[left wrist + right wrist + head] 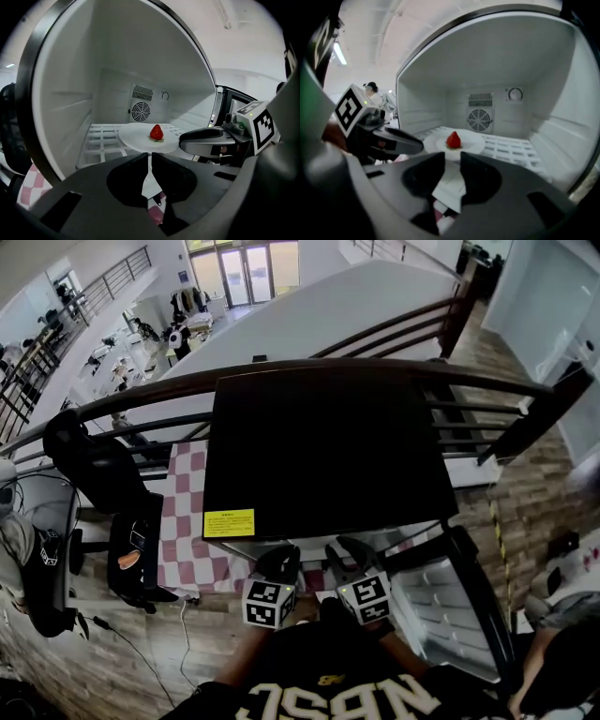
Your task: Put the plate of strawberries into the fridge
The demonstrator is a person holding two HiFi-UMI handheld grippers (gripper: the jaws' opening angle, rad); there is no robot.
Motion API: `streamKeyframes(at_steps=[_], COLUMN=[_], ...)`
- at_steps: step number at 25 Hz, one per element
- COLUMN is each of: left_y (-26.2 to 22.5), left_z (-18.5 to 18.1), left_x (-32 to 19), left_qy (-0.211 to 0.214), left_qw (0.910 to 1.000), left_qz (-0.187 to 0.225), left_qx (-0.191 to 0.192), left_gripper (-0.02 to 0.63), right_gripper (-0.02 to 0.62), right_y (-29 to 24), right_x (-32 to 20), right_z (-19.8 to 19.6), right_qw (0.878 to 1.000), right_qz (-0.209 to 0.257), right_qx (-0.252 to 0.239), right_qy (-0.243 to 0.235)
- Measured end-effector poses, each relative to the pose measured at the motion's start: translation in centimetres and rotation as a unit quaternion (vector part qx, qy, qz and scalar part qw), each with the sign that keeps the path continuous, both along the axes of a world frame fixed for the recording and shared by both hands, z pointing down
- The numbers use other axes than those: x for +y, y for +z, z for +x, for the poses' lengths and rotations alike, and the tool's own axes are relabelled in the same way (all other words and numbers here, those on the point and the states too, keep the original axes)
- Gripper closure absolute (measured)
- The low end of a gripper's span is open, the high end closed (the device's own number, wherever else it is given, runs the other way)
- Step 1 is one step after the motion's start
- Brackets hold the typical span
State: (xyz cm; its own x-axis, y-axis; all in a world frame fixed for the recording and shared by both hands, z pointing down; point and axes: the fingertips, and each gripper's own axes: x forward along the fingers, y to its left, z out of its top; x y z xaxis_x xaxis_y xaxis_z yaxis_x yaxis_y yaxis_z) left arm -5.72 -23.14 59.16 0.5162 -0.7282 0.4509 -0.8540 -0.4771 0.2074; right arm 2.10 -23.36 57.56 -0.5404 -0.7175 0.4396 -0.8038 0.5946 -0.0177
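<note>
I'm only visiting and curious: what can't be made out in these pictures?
Head view: the fridge's black top hides the plate and strawberry inside.
Head view: the print on the yellow label is too small to read.
Left gripper view: the left tool covers the plate's near rim.
Right gripper view: the markings on the dial are blurred.

The fridge (328, 446) stands wide open, its wire shelf (101, 140) bare at 9 o'clock and 3 o'clock of the plate (140, 139), which takes the front centre with its strawberry (156, 132) under ample headroom. In the left gripper view the right tongs (187, 139) crowd the opening at 3 o'clock. In the head view the swung door (450, 615) walls off 4 o'clock.
</note>
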Motion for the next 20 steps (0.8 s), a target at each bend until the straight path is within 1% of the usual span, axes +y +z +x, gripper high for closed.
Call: streamKeyframes(at_steps=[6, 13, 20], left_y=[-0.4, -0.2, -0.1], left_z=[0.7, 0.4, 0.7], left_x=[-1.4, -3.3, -3.6], left_qy=[0.010, -0.004, -0.009], left_qw=[0.9997, 0.9992, 0.9995], left_qz=[-0.001, -0.013, -0.014], left_qx=[-0.024, -0.037, -0.026], left_gripper=[0.565, 0.565, 0.565], right_gripper=[0.483, 0.483, 0.488], right_y=[0.0, 0.1, -0.2], right_x=[-1.7, -3.7, -4.2], right_z=[-0.4, -0.6, -0.5], right_qw=[0.999, 0.999, 0.998], right_qz=[0.003, -0.001, 0.011], right_qx=[0.024, 0.014, 0.041], right_qy=[-0.022, -0.031, -0.038])
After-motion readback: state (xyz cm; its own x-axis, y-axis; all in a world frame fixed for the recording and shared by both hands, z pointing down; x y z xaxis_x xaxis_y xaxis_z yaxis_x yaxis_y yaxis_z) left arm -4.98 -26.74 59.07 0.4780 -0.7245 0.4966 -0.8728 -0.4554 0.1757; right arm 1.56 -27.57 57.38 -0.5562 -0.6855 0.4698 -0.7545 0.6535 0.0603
